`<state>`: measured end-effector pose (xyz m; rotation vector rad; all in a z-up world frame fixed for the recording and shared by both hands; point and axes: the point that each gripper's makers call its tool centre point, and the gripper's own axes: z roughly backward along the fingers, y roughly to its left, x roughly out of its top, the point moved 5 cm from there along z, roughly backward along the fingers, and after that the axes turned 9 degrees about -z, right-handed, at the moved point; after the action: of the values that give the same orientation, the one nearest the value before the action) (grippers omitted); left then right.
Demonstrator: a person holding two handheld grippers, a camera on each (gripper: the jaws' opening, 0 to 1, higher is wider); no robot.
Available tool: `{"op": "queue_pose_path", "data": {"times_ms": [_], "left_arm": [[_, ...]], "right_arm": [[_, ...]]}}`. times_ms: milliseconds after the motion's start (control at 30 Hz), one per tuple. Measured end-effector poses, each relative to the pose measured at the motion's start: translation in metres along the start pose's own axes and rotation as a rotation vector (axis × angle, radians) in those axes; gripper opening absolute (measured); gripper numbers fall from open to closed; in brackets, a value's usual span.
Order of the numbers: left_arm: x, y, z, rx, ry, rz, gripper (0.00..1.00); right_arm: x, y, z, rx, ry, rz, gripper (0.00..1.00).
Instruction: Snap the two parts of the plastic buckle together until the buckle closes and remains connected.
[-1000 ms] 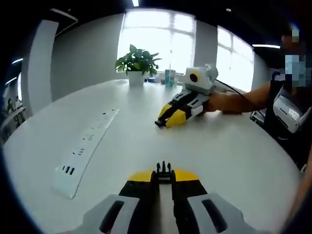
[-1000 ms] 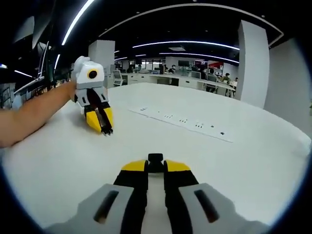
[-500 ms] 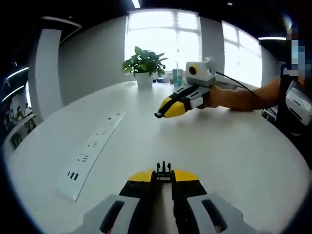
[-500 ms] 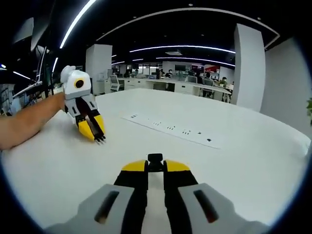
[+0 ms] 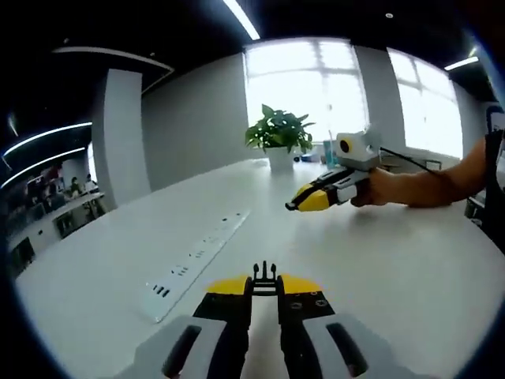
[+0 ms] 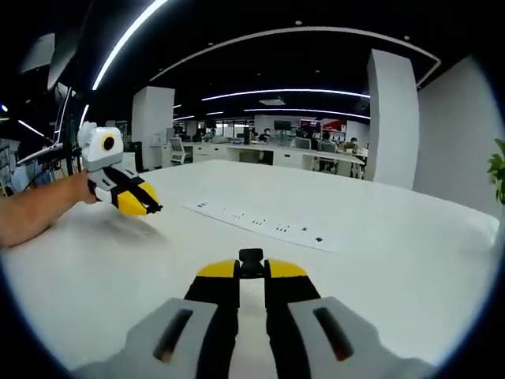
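My left gripper (image 5: pixel 264 287) is shut on the black pronged half of the buckle (image 5: pixel 264 273), whose prongs stick out past the yellow tips. In the right gripper view, my right gripper (image 6: pixel 251 273) is shut on the other black buckle half (image 6: pixel 251 257), a small block between the tips. The two grippers are held well apart above the white table (image 5: pixel 379 268). The right gripper (image 5: pixel 295 207) appears in the left gripper view at upper right, held by a bare arm (image 5: pixel 442 181). In the right gripper view the left gripper (image 6: pixel 155 209) appears at far left.
A long white power strip (image 5: pixel 197 257) lies on the table left of centre; the right gripper view shows the power strip (image 6: pixel 260 225) mid-table. A potted plant (image 5: pixel 278 136) and a cup stand at the far edge by the windows. Office desks and people are in the background.
Both grippers have risen off the table and swung, each still holding its buckle half. Each now looks smaller, farther off and turned sideways in the other's view.
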<state>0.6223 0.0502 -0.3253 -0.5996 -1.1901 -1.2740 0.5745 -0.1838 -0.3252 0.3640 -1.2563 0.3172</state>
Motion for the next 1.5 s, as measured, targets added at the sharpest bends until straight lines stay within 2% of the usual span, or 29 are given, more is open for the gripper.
{"op": "queue_pose_path", "data": {"times_ms": [33, 100, 167, 267, 333, 433, 500, 600, 700, 967, 1067, 1167, 1267, 1400, 1500], "left_arm": [[-0.003, -0.003, 0.001, 0.002, 0.021, -0.001, 0.11], [-0.002, -0.013, 0.002, -0.029, 0.010, 0.021, 0.11], [0.000, -0.018, 0.003, -0.027, 0.010, 0.013, 0.11], [0.000, -0.020, 0.007, 0.032, 0.030, 0.055, 0.11], [-0.001, -0.023, 0.010, 0.055, 0.041, 0.089, 0.10], [-0.004, -0.029, 0.014, 0.079, 0.057, 0.099, 0.10], [-0.001, -0.034, 0.019, 0.096, 0.031, 0.111, 0.10], [0.001, -0.038, 0.025, 0.114, 0.027, 0.118, 0.10], [-0.003, -0.039, 0.031, 0.165, 0.055, 0.114, 0.10], [-0.002, -0.053, 0.040, 0.182, 0.053, 0.162, 0.10], [-0.004, -0.057, 0.044, 0.192, 0.057, 0.184, 0.10], [-0.007, -0.060, 0.051, 0.216, 0.066, 0.239, 0.10], [-0.007, -0.061, 0.060, 0.226, 0.047, 0.262, 0.10], [-0.009, -0.067, 0.066, 0.233, 0.038, 0.259, 0.10], [-0.011, -0.074, 0.065, 0.209, 0.045, 0.214, 0.10]], "right_arm": [[-0.001, 0.000, 0.000, 0.004, -0.001, -0.008, 0.09], [0.000, 0.001, 0.001, 0.010, -0.004, -0.014, 0.09], [0.002, 0.003, 0.002, 0.019, -0.009, -0.019, 0.09], [-0.003, 0.011, 0.003, 0.062, 0.012, -0.013, 0.09], [-0.004, 0.014, 0.005, 0.063, 0.015, -0.001, 0.09], [-0.003, 0.018, 0.007, 0.062, 0.017, 0.029, 0.09], [-0.004, 0.019, 0.007, 0.055, 0.014, 0.052, 0.09], [-0.002, 0.020, 0.009, 0.052, 0.007, 0.059, 0.09], [-0.002, 0.020, 0.010, 0.056, 0.006, 0.055, 0.09], [0.000, 0.026, 0.017, 0.068, -0.003, 0.053, 0.09], [-0.004, 0.034, 0.018, 0.086, 0.017, 0.072, 0.09], [-0.005, 0.040, 0.019, 0.099, 0.023, 0.082, 0.09], [-0.004, 0.045, 0.021, 0.110, 0.018, 0.088, 0.09], [-0.007, 0.051, 0.024, 0.118, 0.021, 0.097, 0.09], [-0.010, 0.058, 0.027, 0.116, 0.022, 0.128, 0.09]]}}
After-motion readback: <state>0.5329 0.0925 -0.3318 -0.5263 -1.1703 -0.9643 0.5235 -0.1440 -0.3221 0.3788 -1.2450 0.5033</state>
